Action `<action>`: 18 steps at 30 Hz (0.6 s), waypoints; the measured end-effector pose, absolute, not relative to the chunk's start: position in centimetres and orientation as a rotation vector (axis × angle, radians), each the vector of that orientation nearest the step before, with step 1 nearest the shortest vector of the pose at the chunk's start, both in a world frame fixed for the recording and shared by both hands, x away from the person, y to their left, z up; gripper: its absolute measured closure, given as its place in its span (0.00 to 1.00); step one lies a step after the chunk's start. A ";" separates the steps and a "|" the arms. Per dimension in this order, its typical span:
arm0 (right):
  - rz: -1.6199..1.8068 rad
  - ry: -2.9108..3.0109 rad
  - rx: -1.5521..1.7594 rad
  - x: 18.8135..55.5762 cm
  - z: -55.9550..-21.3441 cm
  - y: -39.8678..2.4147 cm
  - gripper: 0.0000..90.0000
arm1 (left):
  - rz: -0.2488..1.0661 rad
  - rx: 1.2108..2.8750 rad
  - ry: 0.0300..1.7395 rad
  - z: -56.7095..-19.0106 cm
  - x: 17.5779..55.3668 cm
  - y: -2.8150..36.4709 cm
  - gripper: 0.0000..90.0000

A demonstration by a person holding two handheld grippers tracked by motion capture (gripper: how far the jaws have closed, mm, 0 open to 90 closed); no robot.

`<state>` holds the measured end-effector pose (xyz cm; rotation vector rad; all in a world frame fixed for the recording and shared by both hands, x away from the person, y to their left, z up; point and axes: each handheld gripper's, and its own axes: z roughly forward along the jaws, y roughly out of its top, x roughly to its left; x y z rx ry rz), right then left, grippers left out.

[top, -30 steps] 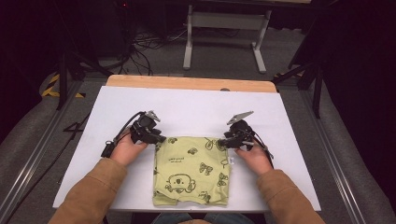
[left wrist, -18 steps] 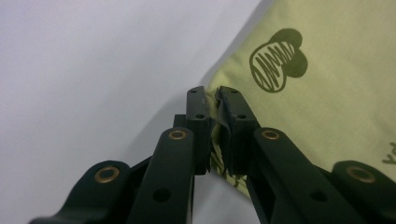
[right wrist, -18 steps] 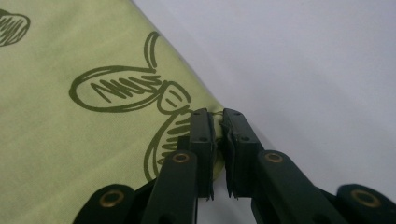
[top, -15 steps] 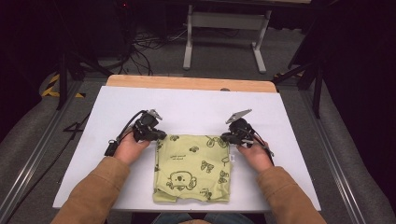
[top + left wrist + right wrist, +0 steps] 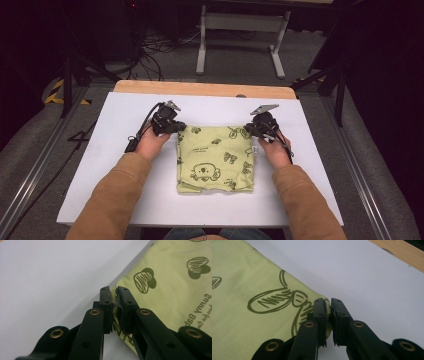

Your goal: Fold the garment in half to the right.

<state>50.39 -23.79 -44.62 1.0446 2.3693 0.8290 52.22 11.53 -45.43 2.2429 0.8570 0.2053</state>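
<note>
White table [image 5: 115,165] carries a folded yellow-green printed garment [image 5: 216,159] at its centre. At the cloth's 10 o'clock corner the left gripper [image 5: 176,128] has its jaws clamped on the fabric; at 2 o'clock the right gripper [image 5: 248,131] pinches the other far corner.

floor: grey carpet [image 5: 240,55] (cables strewn) | furniture: metal stand [image 5: 240,20] | surroundings: dark

Both forearms lie on the table. The left gripper [image 5: 176,126] at 10 o'clock and the right gripper [image 5: 248,130] at 2 o'clock are closed, jaws pointing inward.
</note>
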 end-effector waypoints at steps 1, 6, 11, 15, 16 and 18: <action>0.831 2.359 1.057 50.5 -44.8 -23.8 0.92 | 0.200 2.240 0.864 -45.5 52.4 11.5 0.92; 0.844 2.336 1.061 50.4 -45.1 -23.8 0.76 | 0.213 2.230 0.870 -45.4 52.3 11.5 0.82; 0.908 2.306 1.067 49.7 -43.9 -24.0 0.53 | 0.220 2.172 0.876 -44.5 52.0 12.3 0.55; 0.959 2.330 1.078 48.9 -43.1 -23.8 0.43 | 0.206 2.163 0.860 -44.1 51.7 12.8 0.44; 0.976 2.348 1.073 48.5 -42.9 -23.5 0.43 | 0.202 2.164 0.856 -44.0 51.6 13.0 0.42; 0.978 2.367 1.037 48.0 -42.8 -23.2 0.42 | 0.197 2.151 0.848 -43.8 51.4 13.3 0.40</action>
